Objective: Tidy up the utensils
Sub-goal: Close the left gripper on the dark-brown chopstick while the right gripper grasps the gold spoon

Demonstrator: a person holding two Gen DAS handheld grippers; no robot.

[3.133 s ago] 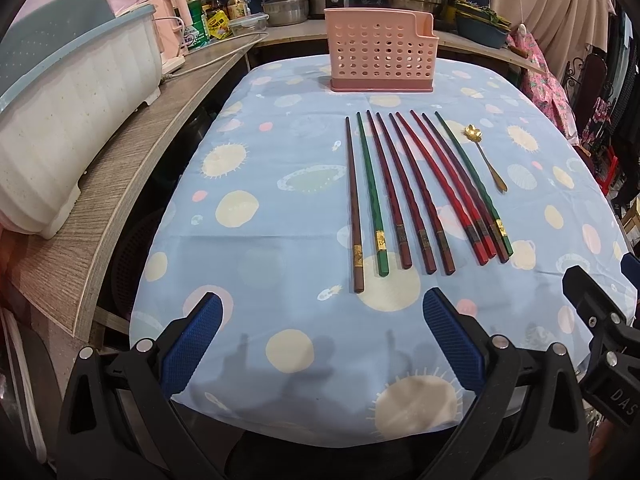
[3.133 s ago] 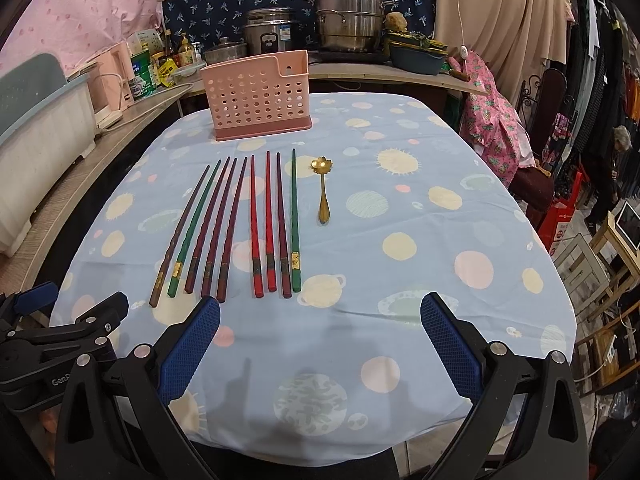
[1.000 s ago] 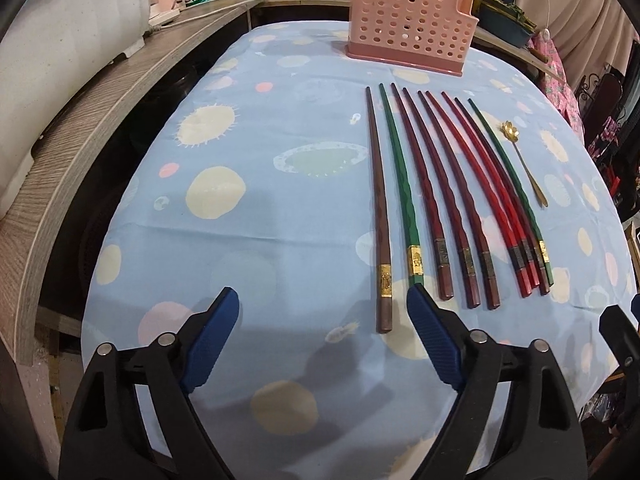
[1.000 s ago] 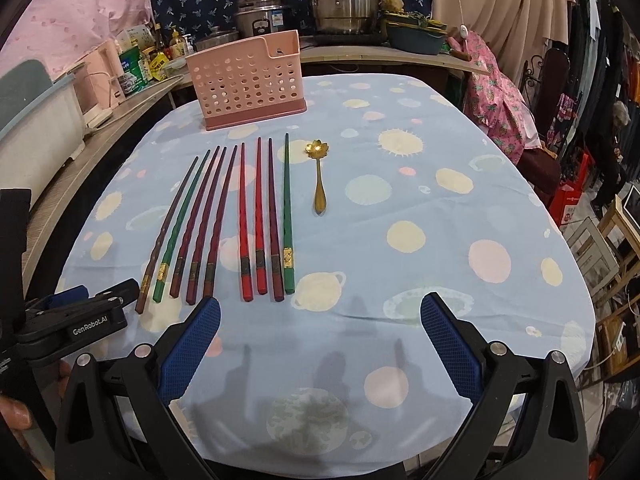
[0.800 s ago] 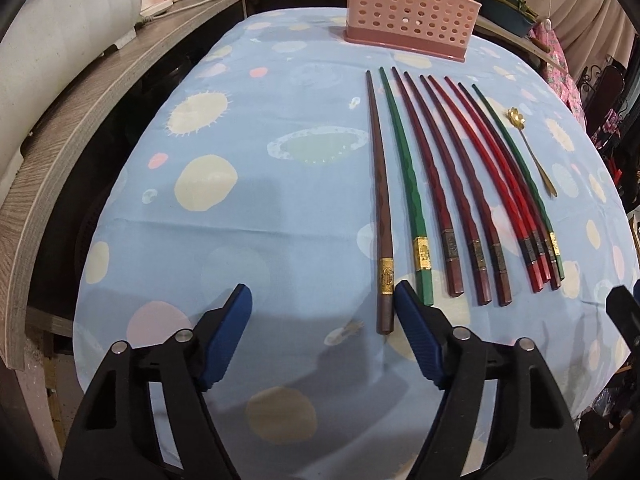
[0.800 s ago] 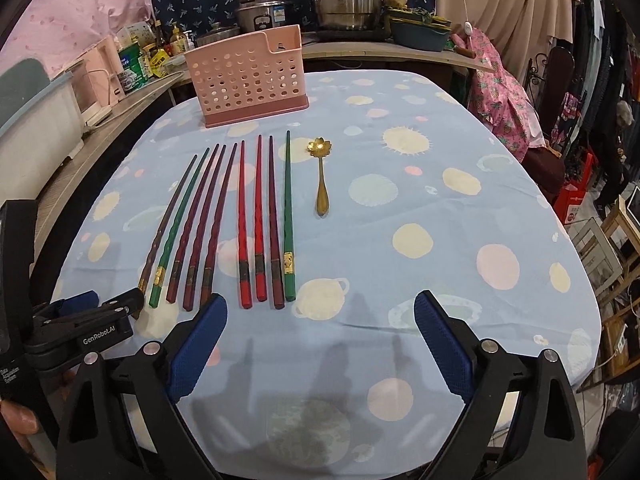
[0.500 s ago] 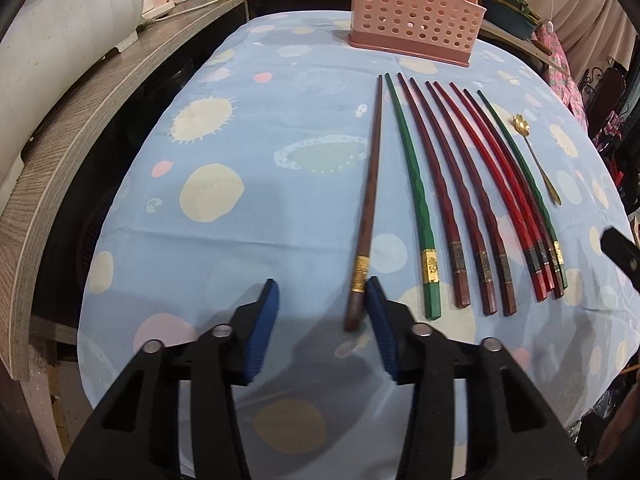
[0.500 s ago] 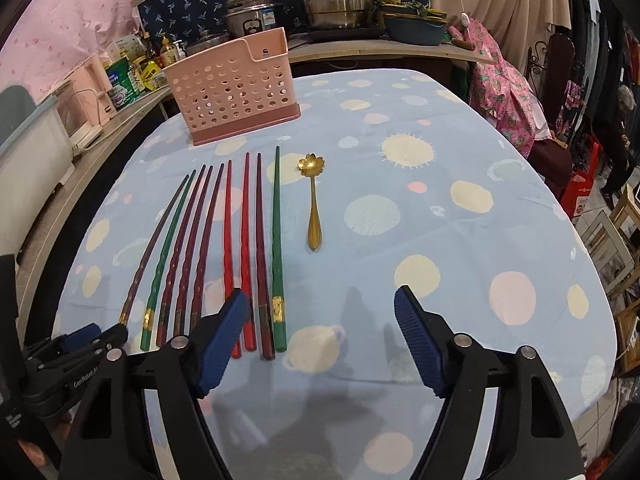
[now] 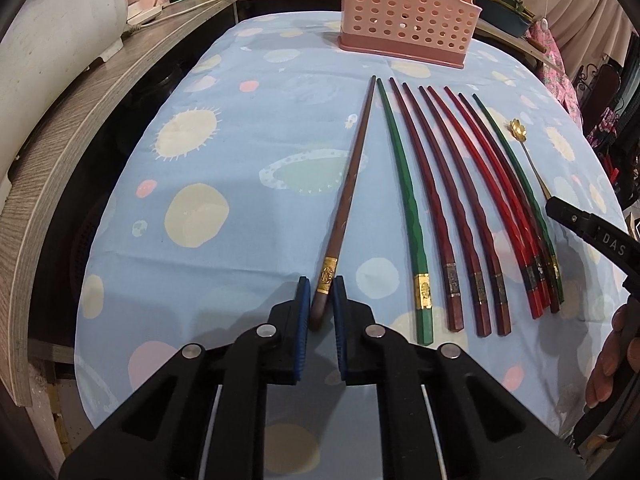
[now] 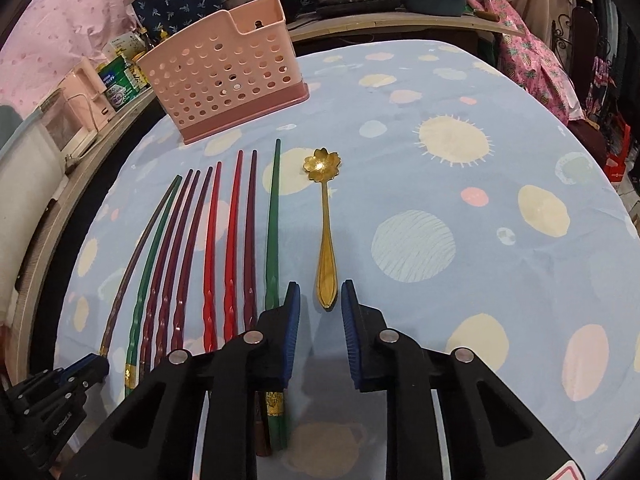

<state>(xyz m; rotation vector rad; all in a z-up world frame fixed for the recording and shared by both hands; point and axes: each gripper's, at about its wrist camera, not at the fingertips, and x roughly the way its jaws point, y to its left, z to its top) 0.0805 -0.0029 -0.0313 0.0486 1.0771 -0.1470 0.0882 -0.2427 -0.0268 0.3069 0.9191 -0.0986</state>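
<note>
Here, pink basket, left gripper pinching brown chopstick

Both the left tool and the right tool had black plastic frames, ridged blue finger pads and round silver screws. White lettering marked their sides. Bare fingers showed skin.

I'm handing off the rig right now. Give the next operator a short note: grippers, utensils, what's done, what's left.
Left gripper: jaws closed on the butt end of the brown chopstick, whose tip lies on the tablecloth.
Right gripper: open, jaws either side of the gold spoon handle end, not gripping.
Seven other chopsticks lie in a row on the cloth; the pink caddy stands at the far end.
Done: no utensil shows in the caddy.
Left: load the brown chopstick, spoon and the other chopsticks.
</note>
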